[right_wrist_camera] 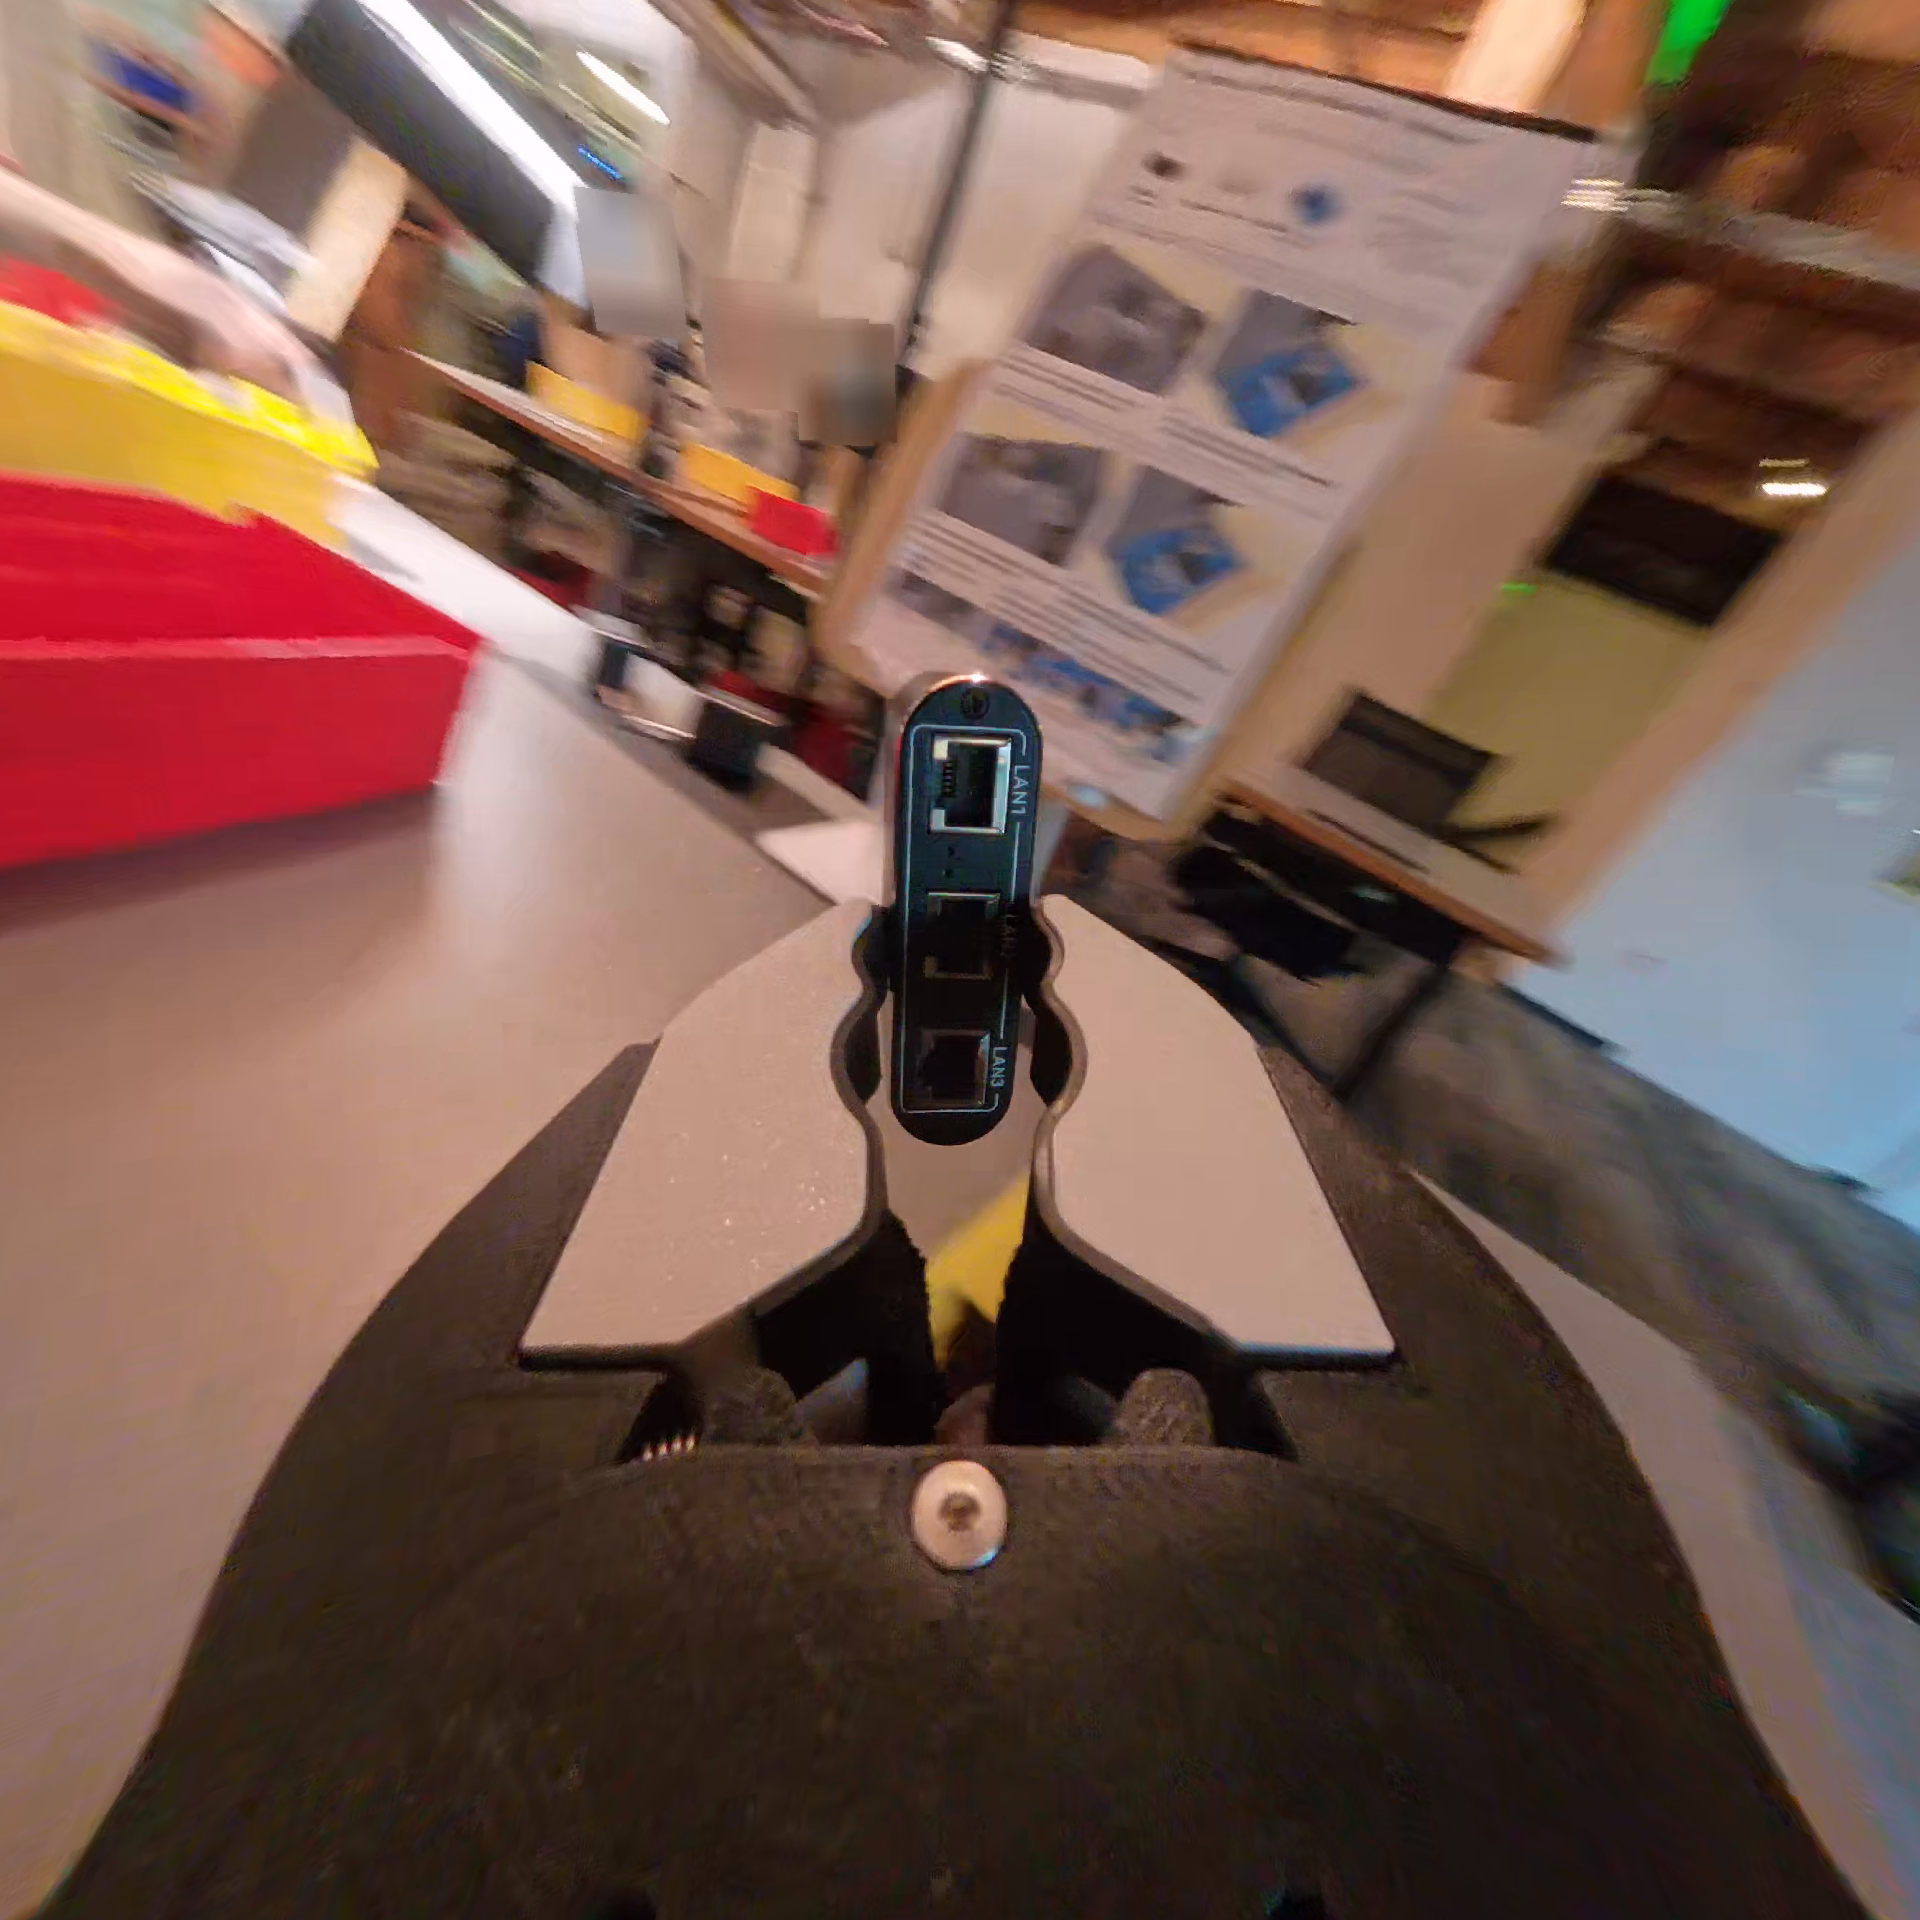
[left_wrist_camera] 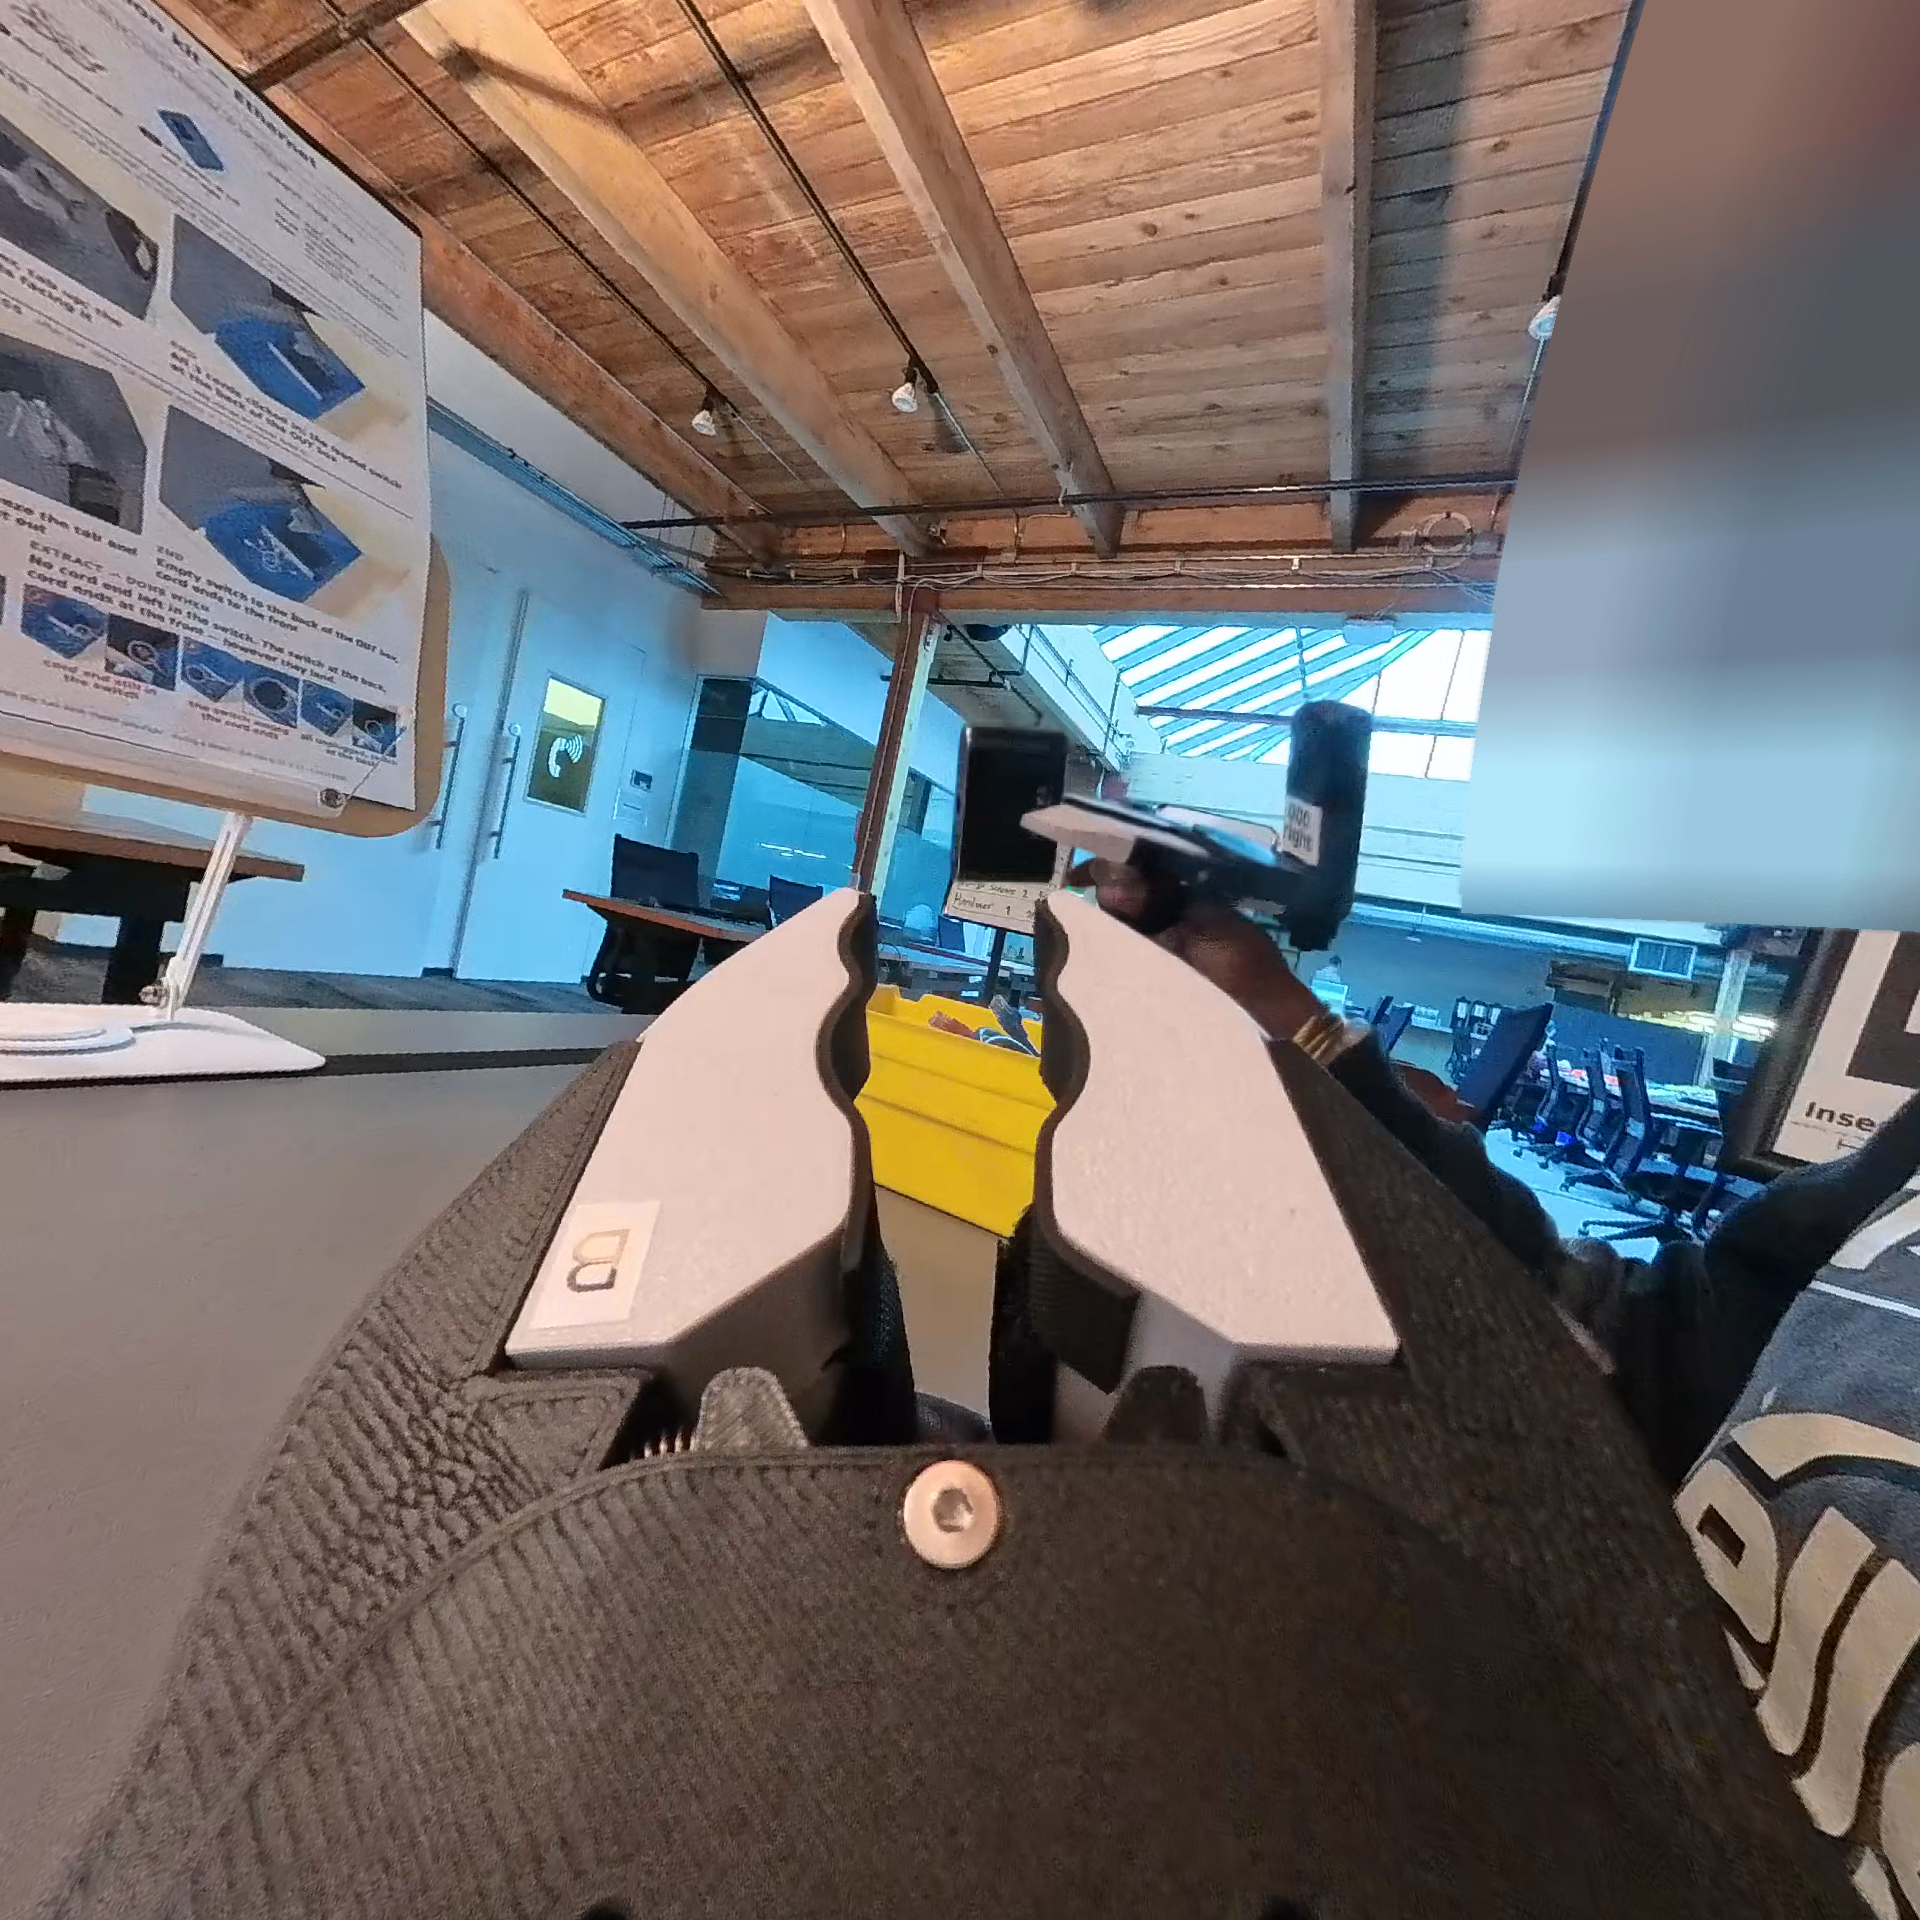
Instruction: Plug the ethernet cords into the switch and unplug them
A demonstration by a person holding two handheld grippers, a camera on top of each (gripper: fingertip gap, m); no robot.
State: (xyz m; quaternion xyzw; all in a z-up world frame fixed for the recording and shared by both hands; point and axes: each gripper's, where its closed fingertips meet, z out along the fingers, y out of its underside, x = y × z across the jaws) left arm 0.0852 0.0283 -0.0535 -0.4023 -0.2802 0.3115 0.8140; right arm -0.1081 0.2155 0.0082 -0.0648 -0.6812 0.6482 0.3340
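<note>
In the right wrist view, the right gripper [right_wrist_camera: 958, 997] is clamped on a small black ethernet switch [right_wrist_camera: 961, 920], held upright at the centre of the frame. Its port face is turned toward the camera, showing 3 sockets stacked one above another, all empty. The background is smeared with motion blur. A red bin [right_wrist_camera: 208, 665] and a yellow one behind it fill the left edge, and an instruction poster [right_wrist_camera: 1226, 416] stands at upper right.

In the left wrist view, the left gripper [left_wrist_camera: 956, 914] sits low over a grey table [left_wrist_camera: 260, 1195], its fingers parted with nothing between them. Through the gap shows a yellow bin [left_wrist_camera: 935, 1101] holding what look like cable ends. The right gripper appears farther off, right of centre, raised in the person's hand.

Judging by the empty sockets and the idle left tool, this is the setup stage. No cord is plugged in yet. Next, the left tool would need to pick a connector from the bin and line it up with a socket.
</note>
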